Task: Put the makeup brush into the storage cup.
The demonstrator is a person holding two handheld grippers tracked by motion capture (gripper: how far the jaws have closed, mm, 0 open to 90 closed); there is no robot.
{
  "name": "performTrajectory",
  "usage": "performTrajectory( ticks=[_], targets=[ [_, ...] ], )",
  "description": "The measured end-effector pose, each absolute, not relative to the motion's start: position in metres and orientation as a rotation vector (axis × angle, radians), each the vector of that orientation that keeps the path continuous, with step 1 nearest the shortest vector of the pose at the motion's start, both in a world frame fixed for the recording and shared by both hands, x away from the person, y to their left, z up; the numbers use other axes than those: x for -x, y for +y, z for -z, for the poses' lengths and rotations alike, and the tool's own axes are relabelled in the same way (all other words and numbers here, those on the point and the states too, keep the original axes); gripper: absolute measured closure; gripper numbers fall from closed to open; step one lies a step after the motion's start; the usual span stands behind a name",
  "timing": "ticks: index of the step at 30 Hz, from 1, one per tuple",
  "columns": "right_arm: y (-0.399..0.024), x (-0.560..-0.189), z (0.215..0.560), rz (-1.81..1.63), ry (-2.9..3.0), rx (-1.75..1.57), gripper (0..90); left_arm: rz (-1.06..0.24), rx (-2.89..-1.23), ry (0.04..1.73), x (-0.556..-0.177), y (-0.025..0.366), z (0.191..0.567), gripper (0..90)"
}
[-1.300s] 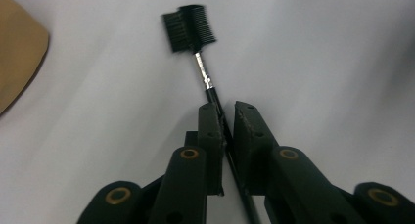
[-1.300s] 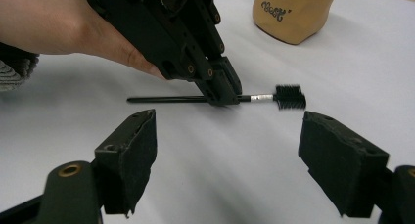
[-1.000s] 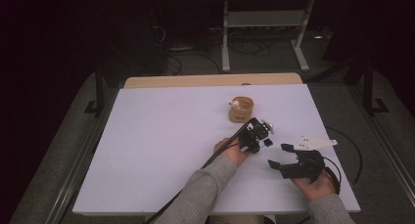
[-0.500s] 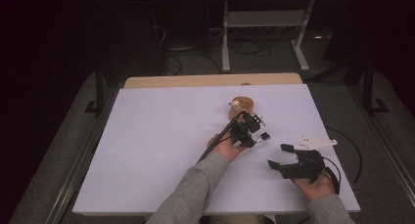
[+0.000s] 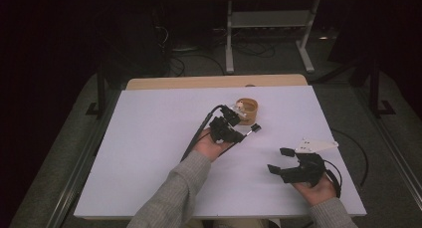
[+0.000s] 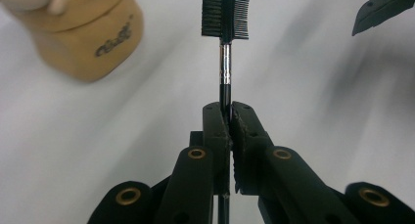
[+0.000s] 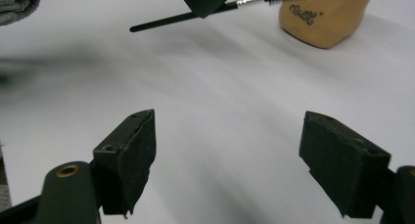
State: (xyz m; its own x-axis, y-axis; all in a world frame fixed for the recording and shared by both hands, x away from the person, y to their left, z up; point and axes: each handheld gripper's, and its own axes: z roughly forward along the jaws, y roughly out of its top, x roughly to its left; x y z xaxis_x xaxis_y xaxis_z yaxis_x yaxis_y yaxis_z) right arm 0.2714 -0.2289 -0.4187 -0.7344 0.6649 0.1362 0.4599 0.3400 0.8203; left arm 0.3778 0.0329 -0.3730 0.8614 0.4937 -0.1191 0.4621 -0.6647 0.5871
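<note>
Black-handled brow brush with comb head (image 6: 225, 18) pinched low in left gripper (image 6: 229, 119), near tan wooden holder (image 6: 83, 33). Might have pivoted or knocked it. Right gripper (image 7: 247, 158) wide open, empty.

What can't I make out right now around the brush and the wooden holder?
- Wooden holder contents: cut off by the top edge in the left gripper view, too small in the high view.
- Holder lettering: blurred.
- Brush handle end: hidden between the left gripper jaws.
</note>
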Motion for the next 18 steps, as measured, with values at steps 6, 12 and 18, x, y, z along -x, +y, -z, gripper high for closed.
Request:
performTrajectory(
  ticks=[6,12,18],
  targets=[
    [-0.22,-0.272,0.415,-1.398,2.403,-1.013,20.4,-0.02,-2.294,0.736,-0.372,0.07,0.368,85.7],
    [-0.2,-0.276,0.408,-1.427,2.465,-0.956,20.9,-0.032,-2.236,0.743,-0.367,0.093,0.361,85.7],
    [-0.179,-0.281,0.396,-1.466,2.523,-0.911,22.9,0.018,-2.134,0.749,-0.364,0.117,0.354,85.7]
  ],
)
